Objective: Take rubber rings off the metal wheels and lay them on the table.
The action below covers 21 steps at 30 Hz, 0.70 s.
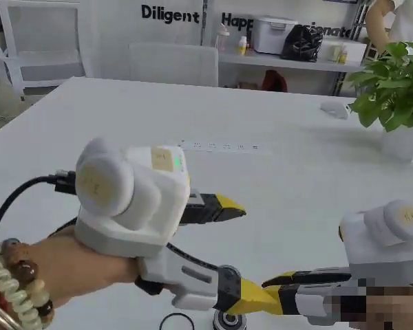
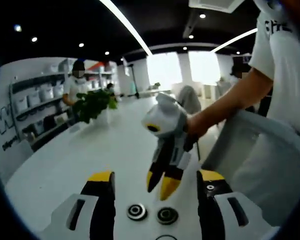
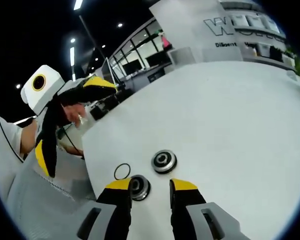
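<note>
Rubber ring (image 3: 122, 171) loose and flat on table (image 3: 230, 125), close to near edge, just beside two metal wheels. One ring off already, by the look.

Dark-rimmed wheel (image 3: 139, 187) right by one jaw of right gripper (image 3: 151, 187), partly hidden by it. Touching or not: can't tell. Second wheel (image 3: 164, 161) a bit further in from edge, rim brighter. Prob. the stripped one, but too small to be sure. Both wheels lying flat, near each other, not touching.

Right gripper: jaws narrow, small gap, nothing held, tips low over the wheels. Left gripper (image 1: 260, 258): jaws wide, nothing held. In left gripper view, both wheels in the span between them, w/ right gripper's tips pointing in from above.

Step in hand, as judged: lining up on 2nd ring. For next move: pin dark-rimmed wheel to table w/ one gripper, hook rubber rim w/ a jaw tip of the other, peel outward. Fine aim needed, ring prob. thin and tight on rim. Then lay down beside first ring.
</note>
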### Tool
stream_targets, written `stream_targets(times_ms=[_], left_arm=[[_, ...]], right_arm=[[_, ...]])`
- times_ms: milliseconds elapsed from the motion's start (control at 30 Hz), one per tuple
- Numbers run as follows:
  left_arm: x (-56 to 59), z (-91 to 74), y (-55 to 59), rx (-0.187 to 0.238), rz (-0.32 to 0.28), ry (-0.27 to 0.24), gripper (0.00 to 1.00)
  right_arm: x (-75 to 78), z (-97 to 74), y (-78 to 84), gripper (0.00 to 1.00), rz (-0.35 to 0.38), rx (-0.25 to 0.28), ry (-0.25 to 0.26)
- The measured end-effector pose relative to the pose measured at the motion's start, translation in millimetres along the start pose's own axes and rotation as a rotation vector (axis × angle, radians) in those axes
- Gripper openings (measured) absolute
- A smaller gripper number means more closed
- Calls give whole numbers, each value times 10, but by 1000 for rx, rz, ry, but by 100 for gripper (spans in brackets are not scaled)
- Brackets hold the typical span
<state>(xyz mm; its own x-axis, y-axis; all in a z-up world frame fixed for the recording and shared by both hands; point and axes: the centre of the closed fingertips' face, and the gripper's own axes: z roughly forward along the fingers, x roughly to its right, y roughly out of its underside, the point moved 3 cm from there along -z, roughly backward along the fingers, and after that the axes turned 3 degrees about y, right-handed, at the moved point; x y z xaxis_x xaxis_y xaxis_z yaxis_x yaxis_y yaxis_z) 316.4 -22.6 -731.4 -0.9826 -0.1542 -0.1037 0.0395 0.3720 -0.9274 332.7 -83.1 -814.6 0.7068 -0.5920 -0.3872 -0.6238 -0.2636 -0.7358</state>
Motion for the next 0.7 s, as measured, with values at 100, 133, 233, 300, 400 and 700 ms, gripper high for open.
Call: stream_targets(times_ms=[100, 133, 233, 300, 400, 700], left_arm=[[5, -15, 50, 48, -87, 0, 67], [-7, -26, 79, 55, -105, -2, 66], [-51, -33, 174, 35, -82, -26, 63], [-75, -32, 237, 7, -69, -45, 61], [-44, -21, 250, 9, -52, -43, 61], [105, 158, 609, -105, -9, 13, 49]], right_arm=[[4, 4, 7, 27, -1, -3, 0], [3, 8, 11, 27, 0, -5, -1], [-2, 15, 28, 26, -4, -13, -3], [-7, 17, 38, 26, -10, -19, -3], [-20, 18, 47, 26, -20, -25, -3], [-76, 59, 111, 27, -70, -64, -25]])
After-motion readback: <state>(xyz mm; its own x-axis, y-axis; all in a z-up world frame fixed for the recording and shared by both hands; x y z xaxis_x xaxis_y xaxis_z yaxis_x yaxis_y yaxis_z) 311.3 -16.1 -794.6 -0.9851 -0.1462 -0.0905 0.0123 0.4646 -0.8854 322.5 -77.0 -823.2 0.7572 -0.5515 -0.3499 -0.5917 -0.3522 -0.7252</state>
